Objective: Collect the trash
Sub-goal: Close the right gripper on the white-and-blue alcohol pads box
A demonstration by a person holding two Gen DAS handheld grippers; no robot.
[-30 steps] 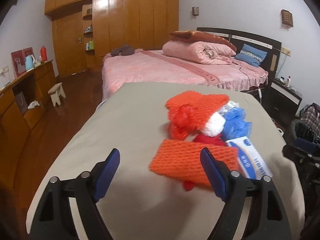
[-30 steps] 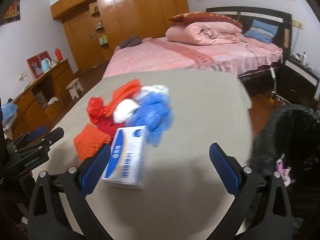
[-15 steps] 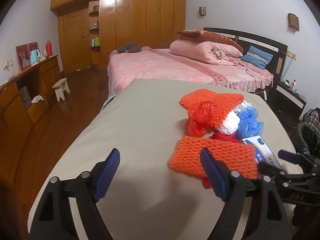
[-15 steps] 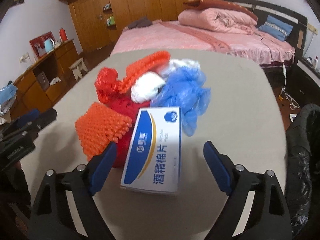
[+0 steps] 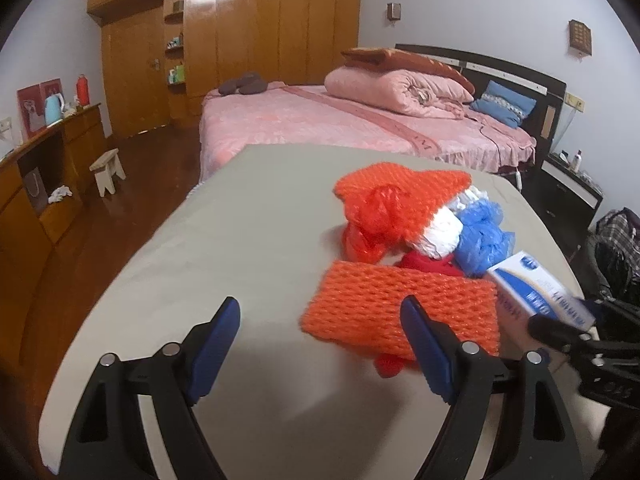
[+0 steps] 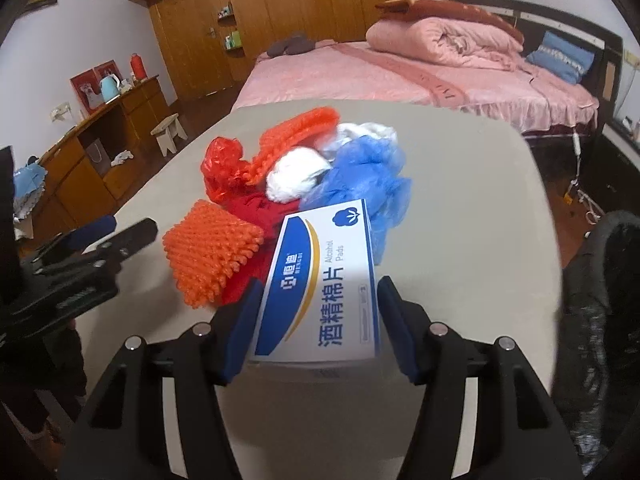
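Note:
A white and blue alcohol pads box (image 6: 324, 280) lies at the near end of a trash pile on the grey table (image 6: 460, 200). My right gripper (image 6: 319, 284) has the box between its jaws, which are closing, and both pads touch the box's long sides. Behind it lie a blue plastic bag (image 6: 368, 168), a white wad (image 6: 296, 172), a red bag (image 6: 224, 164) and an orange foam net (image 6: 208, 252). My left gripper (image 5: 320, 303) hangs open over bare table, its right finger in front of the orange foam net (image 5: 400, 312). The box (image 5: 536, 288) looks blurred there.
A black trash bag (image 6: 600, 280) stands beside the table on the right. Behind the table is a pink bed (image 5: 340, 120) and wooden wardrobes (image 5: 240, 32). A low cabinet (image 5: 40, 184) and a small stool (image 5: 108, 168) are on the left.
My right gripper moved in over the box and its jaws narrowed from wide open to the box's sides. The box shifted slightly in the left wrist view. The left gripper stayed open.

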